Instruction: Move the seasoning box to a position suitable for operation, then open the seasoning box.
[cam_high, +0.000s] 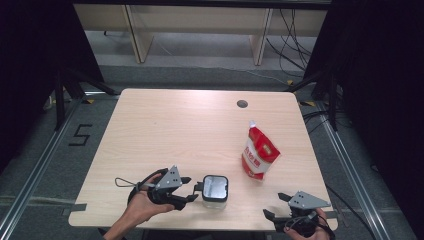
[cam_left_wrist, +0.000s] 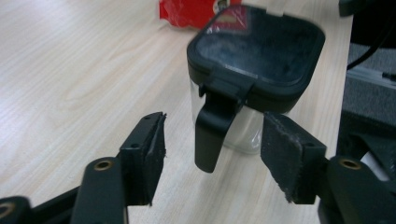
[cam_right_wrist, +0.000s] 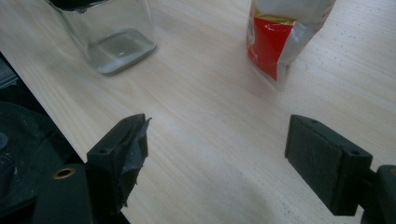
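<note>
Near the bench's (cam_high: 165, 125) front edge, the left gripper's (cam_high: 192, 191) fingers gape around the jar's (cam_high: 215, 190) latch, gripping nothing; a nudge could tip it. Right gripper (cam_high: 276, 206) open, empty.

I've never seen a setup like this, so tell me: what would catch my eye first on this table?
Probably the red and white bag, standing upright right of the table's middle. Next, the clear jar with its black lid near the front edge: the left claw sits open around the lid's latch, without gripping it. The right claw waits open at the front right corner.
</note>
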